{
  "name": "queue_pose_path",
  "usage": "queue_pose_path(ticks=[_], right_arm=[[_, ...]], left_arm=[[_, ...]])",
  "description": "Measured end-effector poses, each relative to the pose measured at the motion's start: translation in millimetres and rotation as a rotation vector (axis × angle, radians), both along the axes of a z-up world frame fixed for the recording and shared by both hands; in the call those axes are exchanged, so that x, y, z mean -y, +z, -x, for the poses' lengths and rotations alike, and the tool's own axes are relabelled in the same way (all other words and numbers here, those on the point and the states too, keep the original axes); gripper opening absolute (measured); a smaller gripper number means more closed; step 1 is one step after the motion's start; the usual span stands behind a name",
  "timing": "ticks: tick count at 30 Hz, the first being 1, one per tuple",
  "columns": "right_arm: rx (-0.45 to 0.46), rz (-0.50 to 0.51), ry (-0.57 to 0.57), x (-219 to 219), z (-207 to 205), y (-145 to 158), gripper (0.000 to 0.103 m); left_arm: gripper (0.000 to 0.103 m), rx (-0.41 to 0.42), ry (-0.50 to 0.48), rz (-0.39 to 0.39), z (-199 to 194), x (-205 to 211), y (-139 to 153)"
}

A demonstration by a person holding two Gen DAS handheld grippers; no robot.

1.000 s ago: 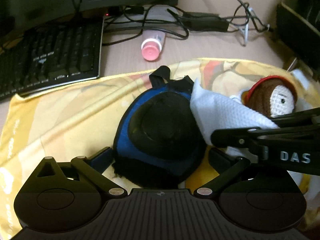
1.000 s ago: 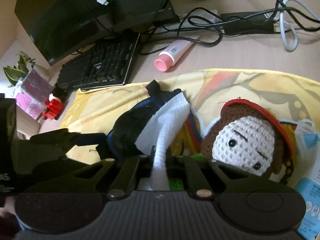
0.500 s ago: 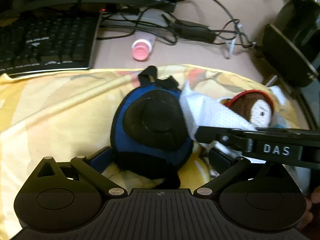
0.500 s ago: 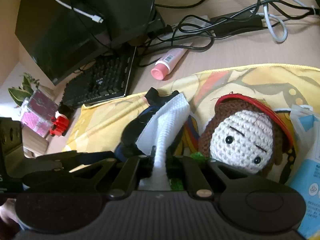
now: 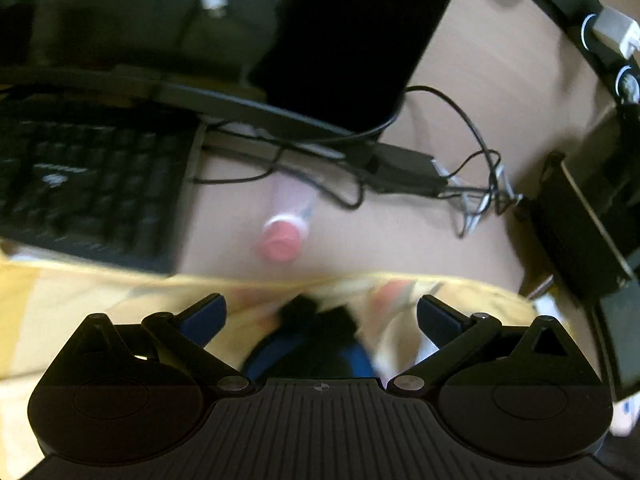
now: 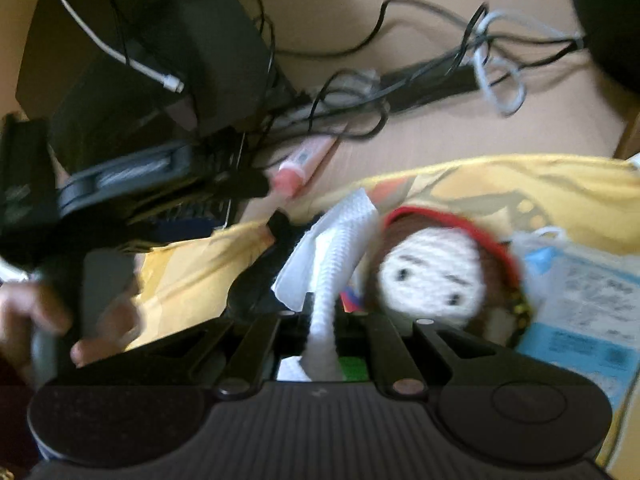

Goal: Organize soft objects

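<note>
My right gripper (image 6: 322, 316) is shut on a white knitted cloth (image 6: 340, 240), which rises in a fold from between its fingers. Right of the cloth lies a crocheted doll head (image 6: 432, 276) with a red-rimmed brown cap. A blue and black padded item (image 6: 256, 284) lies to the cloth's left on the yellow printed cloth (image 6: 520, 192). My left gripper (image 5: 320, 314) is open above that padded item (image 5: 312, 348), which shows blurred and low between its fingers; nothing is gripped. Both views are motion-blurred.
A pink-capped tube (image 5: 280, 244) lies past the yellow cloth's far edge. Behind it are a black keyboard (image 5: 80, 192), a monitor (image 5: 340, 40), tangled cables and an adapter (image 5: 404, 172). A black box (image 5: 580, 220) stands right. A blue-white packet (image 6: 580, 312) lies beside the doll.
The left gripper has lifted and tipped upward, so the padded item slid to the bottom of its view. The right gripper rose slightly, still pinching the white cloth.
</note>
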State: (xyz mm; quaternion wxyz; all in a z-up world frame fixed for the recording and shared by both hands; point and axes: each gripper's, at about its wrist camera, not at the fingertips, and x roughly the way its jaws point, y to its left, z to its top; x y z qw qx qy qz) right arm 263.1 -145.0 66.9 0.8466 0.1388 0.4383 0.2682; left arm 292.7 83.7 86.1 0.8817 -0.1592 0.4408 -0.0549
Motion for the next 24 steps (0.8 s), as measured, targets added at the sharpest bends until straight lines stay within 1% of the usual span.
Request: queue_pose_path(ticks=[2, 3, 4, 5, 7, 11, 13, 16, 19, 22, 24], right_arm=[[0.024, 0.008, -0.041, 7, 2, 5, 0.007], [0.033, 0.008, -0.055, 10, 2, 7, 0.007], [0.037, 0.01, -0.06, 10, 2, 8, 0.007], [0.041, 0.013, -0.064, 11, 3, 8, 0.007], [0.033, 0.006, -0.058, 12, 2, 6, 0.007], [0.01, -0.005, -0.055, 11, -2, 1, 0.007], [0.002, 0.002, -0.042, 8, -2, -1, 0.007], [-0.005, -0.007, -0.023, 6, -3, -3, 0.01], [-0.018, -0.009, 0.015, 0, -4, -7, 0.009], [-0.024, 0.0, 0.082, -13, -3, -10, 0.009], [-0.038, 0.006, 0.117, -20, -2, -14, 0.009]], left_arm=[[0.103, -0.013, 0.006, -0.048, -13, 15, -5], [0.103, -0.029, 0.028, -0.071, -18, 21, -8], [0.103, -0.052, 0.048, -0.077, -19, 25, -12], [0.103, -0.072, 0.054, -0.066, -19, 29, -16], [0.103, -0.089, 0.027, -0.058, -15, 33, -25], [0.103, -0.092, -0.021, -0.153, -2, 32, -28], [0.103, -0.086, -0.023, -0.174, 11, 21, -25], [0.103, -0.092, -0.001, -0.148, 42, -9, -24], [0.103, -0.143, 0.026, -0.12, 70, -32, -27], [0.103, -0.182, 0.076, -0.075, 88, -44, -31], [0.103, -0.169, 0.081, -0.04, 93, -42, -32]])
